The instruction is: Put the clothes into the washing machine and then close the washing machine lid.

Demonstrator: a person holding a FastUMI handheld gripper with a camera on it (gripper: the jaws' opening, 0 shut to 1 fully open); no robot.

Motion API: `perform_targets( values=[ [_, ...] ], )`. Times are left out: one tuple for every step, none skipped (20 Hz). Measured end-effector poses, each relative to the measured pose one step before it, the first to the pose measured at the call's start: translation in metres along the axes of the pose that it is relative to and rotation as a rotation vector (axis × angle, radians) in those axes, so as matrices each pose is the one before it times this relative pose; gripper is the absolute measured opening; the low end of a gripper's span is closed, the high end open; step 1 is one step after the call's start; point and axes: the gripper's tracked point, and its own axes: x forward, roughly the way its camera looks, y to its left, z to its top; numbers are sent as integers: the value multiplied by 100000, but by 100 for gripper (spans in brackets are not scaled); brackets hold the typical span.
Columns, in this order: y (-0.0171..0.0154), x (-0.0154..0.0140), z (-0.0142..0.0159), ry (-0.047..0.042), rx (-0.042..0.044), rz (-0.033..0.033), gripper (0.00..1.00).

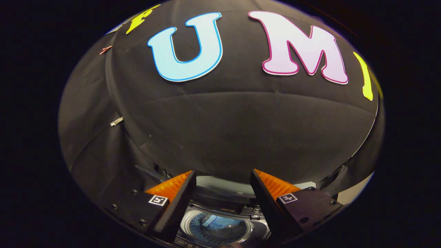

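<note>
My gripper (223,175) hangs high above the washing machine (220,225), its two fingers spread wide apart with nothing between them. Between and below the fingers I look down into the machine's round drum (217,229), whose mouth is uncovered. A pale bluish patch lies inside the drum; I cannot tell whether it is cloth or a reflection. The machine's raised lid (220,182) shows as a pale strip just beyond the fingertips, against the booth wall.
The black cloth wall (234,131) stands close behind the machine. A pale surface (351,194) shows past the right finger, at the wall's lower edge.
</note>
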Motion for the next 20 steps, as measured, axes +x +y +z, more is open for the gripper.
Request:
perform_targets(
  values=[
    [-125, 89, -31, 13, 946, 1073, 100],
    [-55, 76, -35, 128, 413, -45, 100],
    [173, -136, -226, 520, -97, 56, 100],
    [-98, -132, -160, 118, -238, -501, 100],
    [43, -53, -99, -203, -798, -876, 100],
    [-25, -25, -74, -687, -331, -1120, 100],
    [-11, -187, -153, -480, -570, -834, 100],
    [19, -182, -101, -204, -280, -433, 100],
    [91, -313, -284, 204, -29, -172, 100],
    [123, -471, -345, 361, 72, 148, 100],
    [249, -1008, -522, 276, 326, 492, 100],
    [294, -705, -494, 172, 265, 552, 100],
    [340, -502, -539, 17, 124, 338, 100],
    [125, -640, -517, -267, -353, -14, 100],
    [210, -507, -442, -306, -778, -290, 100],
    [240, -555, -567, -479, -1149, -564, 100],
    [172, -485, -415, -186, -864, -454, 100],
    [193, -655, -651, 108, -820, -336, 100],
    [252, -535, -678, 296, -423, -38, 100],
    [211, -567, -684, 341, -293, 244, 100]
  ],
)
